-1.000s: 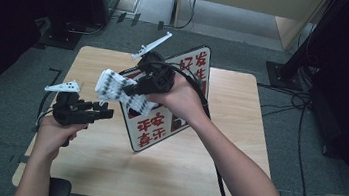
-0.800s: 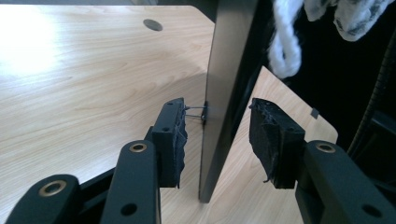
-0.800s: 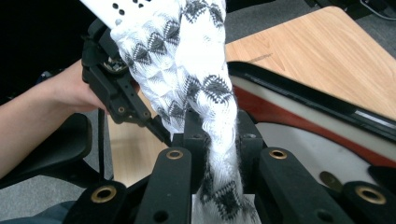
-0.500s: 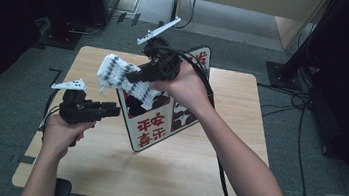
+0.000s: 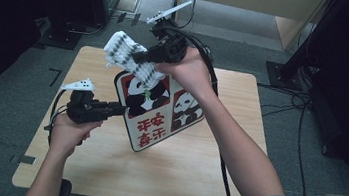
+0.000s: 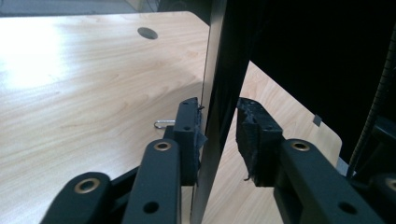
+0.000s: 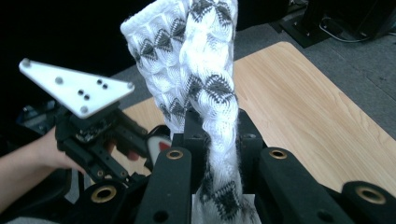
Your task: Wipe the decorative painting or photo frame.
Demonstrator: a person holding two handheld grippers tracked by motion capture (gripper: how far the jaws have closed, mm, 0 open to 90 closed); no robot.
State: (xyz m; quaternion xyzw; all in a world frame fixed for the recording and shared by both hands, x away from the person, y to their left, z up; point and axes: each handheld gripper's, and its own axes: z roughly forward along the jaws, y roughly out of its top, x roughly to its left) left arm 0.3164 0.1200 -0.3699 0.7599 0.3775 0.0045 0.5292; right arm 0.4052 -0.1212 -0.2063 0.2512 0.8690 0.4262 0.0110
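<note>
A flat bag (image 5: pixel 160 116) printed with pandas and red characters stands tilted on the wooden table (image 5: pixel 192 181). My left gripper (image 5: pixel 119 109) is at its left edge. In the left gripper view the jaws (image 6: pixel 217 126) have just been closing, and the thin dark bag edge (image 6: pixel 224 70) sits between the pads, which touch it on both sides. My right gripper (image 5: pixel 139 58) is raised over the bag's top and shut on a white and grey knitted sock (image 5: pixel 127 54). The sock (image 7: pixel 196 56) stands up from between its jaws (image 7: pixel 217 126).
The table has a round cable hole (image 6: pixel 147 32) and a small metal clip (image 6: pixel 163 123) lying on it. Dark floor surrounds the table, with cables (image 5: pixel 288 102) at the right and a wooden cabinet (image 5: pixel 254 7) beyond the far edge.
The right gripper has risen and moved away from me with the sock. The left gripper has shifted right to the bag's edge, and its jaws have narrowed onto it.
</note>
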